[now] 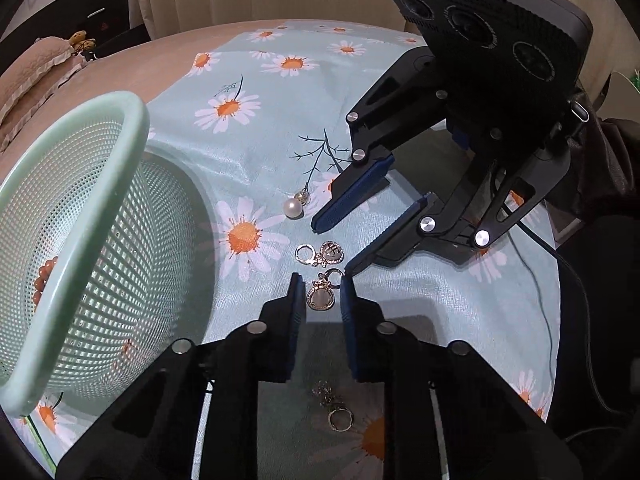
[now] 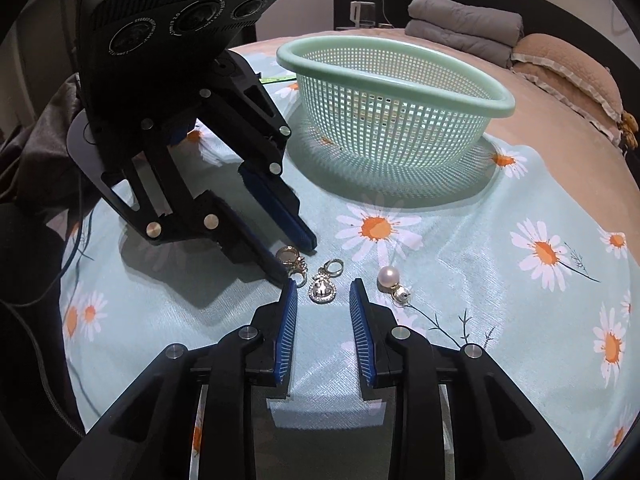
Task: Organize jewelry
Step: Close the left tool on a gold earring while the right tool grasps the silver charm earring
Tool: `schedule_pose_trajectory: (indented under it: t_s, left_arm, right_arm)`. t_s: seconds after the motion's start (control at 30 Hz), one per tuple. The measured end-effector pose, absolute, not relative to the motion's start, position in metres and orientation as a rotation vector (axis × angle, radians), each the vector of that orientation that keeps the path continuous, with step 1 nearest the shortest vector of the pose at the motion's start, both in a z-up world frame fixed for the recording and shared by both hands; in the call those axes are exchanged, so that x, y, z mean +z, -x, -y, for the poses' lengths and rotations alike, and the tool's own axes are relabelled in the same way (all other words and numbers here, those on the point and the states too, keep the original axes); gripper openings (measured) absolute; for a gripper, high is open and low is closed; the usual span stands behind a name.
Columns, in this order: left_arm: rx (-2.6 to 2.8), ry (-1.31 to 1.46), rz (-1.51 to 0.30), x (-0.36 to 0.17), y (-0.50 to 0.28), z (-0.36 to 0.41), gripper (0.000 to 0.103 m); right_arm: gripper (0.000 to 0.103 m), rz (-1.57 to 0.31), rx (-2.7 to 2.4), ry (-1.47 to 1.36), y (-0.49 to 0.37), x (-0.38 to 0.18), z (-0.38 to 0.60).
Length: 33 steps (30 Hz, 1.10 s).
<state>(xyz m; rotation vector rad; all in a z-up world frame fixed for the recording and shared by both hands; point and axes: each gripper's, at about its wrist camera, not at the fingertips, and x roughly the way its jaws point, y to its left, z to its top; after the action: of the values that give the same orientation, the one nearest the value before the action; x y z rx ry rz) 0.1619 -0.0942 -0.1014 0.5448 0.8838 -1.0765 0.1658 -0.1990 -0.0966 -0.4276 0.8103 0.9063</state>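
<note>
Two gold drop earrings lie on the daisy cloth. One earring (image 1: 320,296) sits between the fingertips of my open left gripper (image 1: 319,282); it also shows in the right wrist view (image 2: 291,261). The other earring (image 1: 325,254) lies just beyond it, between the fingertips of my open right gripper (image 2: 323,284), and it shows there too (image 2: 322,286). The right gripper (image 1: 332,242) faces my left one. A pearl earring (image 1: 294,206) lies to the left, and shows in the right wrist view (image 2: 390,280). Neither gripper holds anything.
A mint green mesh basket (image 1: 132,120) stands at the left with orange beads (image 1: 42,280) inside; it also shows in the right wrist view (image 2: 400,80). More small jewelry (image 1: 334,408) lies under my left gripper. Pillows (image 2: 568,68) and a folded blanket (image 2: 464,20) lie behind.
</note>
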Motion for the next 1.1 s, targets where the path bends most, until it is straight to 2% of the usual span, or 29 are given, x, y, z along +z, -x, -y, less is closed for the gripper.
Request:
schedule_pose_trajectory:
  t_s: [0.2, 0.33, 0.67, 0.9, 1.1]
  left_arm:
    - [-1.057, -0.534, -0.897, -0.101, -0.162, 0.087, 0.014]
    - [-1.027, -0.508, -0.913, -0.1, -0.157, 0.078, 0.014]
    - [-0.791, -0.382, -0.99, -0.1, -0.146, 0.074, 0.014]
    - [-0.623, -0.366, -0.96, -0.101, -0.131, 0.081, 0.014]
    - [-0.599, -0.394, -0.994, -0.098, -0.14, 0.091, 0.014]
  right_arm:
    - [0.025, -0.81, 0.895, 0.446, -0.163, -0.098, 0.195]
    - [0.012, -0.848, 0.925, 0.402, -0.163, -0.097, 0.196]
    - [0.012, -0.857, 0.782, 0.242, -0.159, -0.104, 0.205]
    - [0.012, -0.844, 0.557, 0.143, -0.141, -0.109, 0.204]
    - [0.012, -0.975, 0.503, -0.016, -0.163, -0.107, 0.208]
